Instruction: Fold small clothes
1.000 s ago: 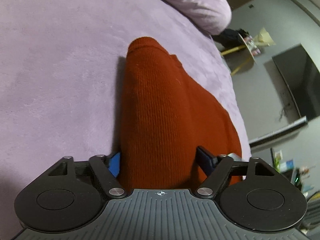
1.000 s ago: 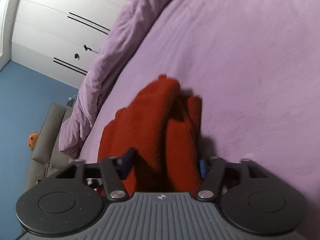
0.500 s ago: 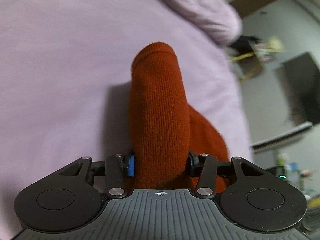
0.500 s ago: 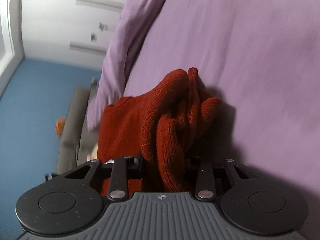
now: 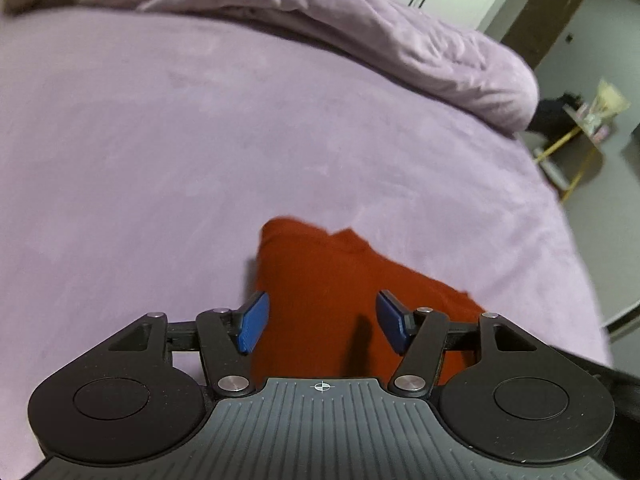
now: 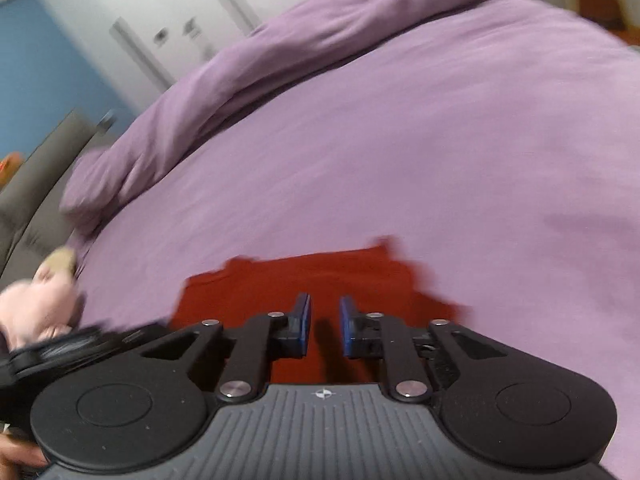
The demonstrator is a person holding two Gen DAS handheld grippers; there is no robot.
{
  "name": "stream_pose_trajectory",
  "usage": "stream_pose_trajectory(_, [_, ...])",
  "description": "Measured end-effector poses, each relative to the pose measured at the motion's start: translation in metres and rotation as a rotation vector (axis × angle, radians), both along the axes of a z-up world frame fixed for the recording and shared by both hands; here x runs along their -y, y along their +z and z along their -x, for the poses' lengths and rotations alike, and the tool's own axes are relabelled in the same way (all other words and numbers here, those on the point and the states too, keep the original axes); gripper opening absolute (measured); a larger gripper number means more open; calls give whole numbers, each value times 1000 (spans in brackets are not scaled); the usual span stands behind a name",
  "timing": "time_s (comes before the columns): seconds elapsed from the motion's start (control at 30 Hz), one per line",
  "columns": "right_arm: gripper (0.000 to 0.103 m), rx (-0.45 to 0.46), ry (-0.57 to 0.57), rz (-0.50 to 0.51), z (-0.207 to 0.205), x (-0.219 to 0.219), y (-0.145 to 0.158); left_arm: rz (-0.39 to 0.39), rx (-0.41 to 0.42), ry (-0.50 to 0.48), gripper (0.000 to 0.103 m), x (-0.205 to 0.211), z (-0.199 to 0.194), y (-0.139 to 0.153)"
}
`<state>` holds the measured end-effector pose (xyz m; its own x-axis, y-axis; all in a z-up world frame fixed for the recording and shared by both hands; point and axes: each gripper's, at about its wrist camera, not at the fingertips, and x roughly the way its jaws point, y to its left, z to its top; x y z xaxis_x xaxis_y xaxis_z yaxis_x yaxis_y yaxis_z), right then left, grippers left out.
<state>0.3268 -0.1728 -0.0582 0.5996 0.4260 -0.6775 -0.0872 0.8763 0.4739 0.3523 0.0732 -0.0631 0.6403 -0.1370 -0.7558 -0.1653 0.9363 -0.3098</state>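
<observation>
A rust-red knit garment (image 5: 320, 280) lies flat on the purple bedspread (image 5: 160, 152), just ahead of both grippers. It also shows in the right wrist view (image 6: 300, 280), blurred by motion. My left gripper (image 5: 322, 322) is open and empty, its blue pads (image 5: 253, 322) wide apart above the garment. My right gripper (image 6: 324, 326) is open by a narrow gap and empty, hovering over the garment's near edge.
A rumpled purple duvet (image 5: 360, 28) runs along the far side of the bed. The bed's right edge drops to the floor by a small yellow-legged side table (image 5: 576, 136). A grey sofa (image 6: 32, 184) and a pink soft toy (image 6: 36, 308) sit at the left.
Both grippers held bunched folds of the red garment; both have let go and pulled back, and the garment now lies flat on the bed.
</observation>
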Motion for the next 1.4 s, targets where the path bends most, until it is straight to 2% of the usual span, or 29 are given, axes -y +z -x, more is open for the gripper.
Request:
stream_pose_trajectory(0.07, [12, 22, 13, 109, -19, -32, -12, -101, 18, 9, 65, 11, -13, -13])
stream_pose_trajectory(0.1, [8, 18, 18, 150, -25, -39, -21, -142, -1, 4, 66, 20, -23, -22])
stream_pose_trajectory(0.13, [2, 7, 5, 180, -31, -41, -29, -168, -11, 5, 72, 22, -32, -29])
stream_pose_trajectory(0.17, [0, 20, -8, 183, -36, -41, -36, -185, -4, 12, 82, 24, -35, -36])
stream_pose_trajectory(0.27, [0, 132, 7, 228, -37, -35, -58, -148, 6, 49, 87, 19, -45, -53])
stream_pose_trajectory(0.3, [0, 155, 5, 226, -35, -33, -60, -158, 12, 56, 87, 18, -46, -55])
stream_pose_trajectory(0.4, [0, 172, -9, 203, -35, -29, -60, -172, 13, 53, 88, 18, -43, -53])
stream_pose_trajectory(0.53, [0, 201, -11, 214, -17, -27, -51, -134, -16, 51, 88, 12, -16, -41])
stream_pose_trajectory(0.6, [7, 220, 0, 234, 7, -23, -41, -120, 14, 29, 88, 10, 18, -29])
stream_pose_trajectory(0.67, [34, 229, 1, 228, 43, -11, -31, -108, 72, 1, 88, 3, 60, -15])
stream_pose_trajectory(0.73, [38, 201, 11, 161, 88, 11, -29, -115, 88, -9, 86, -5, 108, -7])
stream_pose_trajectory(0.8, [50, 187, -32, 128, 137, 35, -29, -112, 94, -10, 86, -7, 153, -7])
stream_pose_trajectory(0.87, [53, 116, -75, 85, 172, 57, -34, -80, 76, -30, 85, -3, 182, -11])
stream_pose_trajectory(0.93, [53, 43, -84, -1, 190, 73, -38, -71, 70, -68, 85, 8, 200, -18])
stream_pose_trajectory(0.97, [53, 14, -80, -79, 192, 78, -39, -90, 48, -95, 82, 15, 201, -22])
stream_pose_trajectory(1.03, [52, -7, -101, -197, 188, 82, -42, -102, 14, -106, 82, 25, 197, -26])
stream_pose_trajectory(1.1, [45, -27, -146, -294, 176, 83, -46, -94, 2, -81, 78, 28, 190, -28])
stream_pose_trajectory(1.13, [39, -44, -167, -332, 171, 83, -49, -111, 9, -69, 78, 29, 186, -26])
stream_pose_trajectory(1.17, [26, -71, -186, -356, 167, 82, -53, -126, 16, -70, 79, 31, 182, -26])
stream_pose_trajectory(1.23, [12, -114, -232, -357, 158, 76, -58, -165, -23, -74, 79, 36, 175, -30])
stream_pose_trajectory(1.3, [8, -151, -257, -368, 152, 68, -55, -191, -51, -51, 79, 36, 170, -34])
stream_pose_trajectory(1.33, [8, -143, -247, -478, 154, 71, -56, -191, -55, -29, 79, 32, 169, -35])
stream_pose_trajectory(1.4, [7, -151, -217, -845, 159, 83, -70, -171, -63, 25, 78, 21, 170, -36])
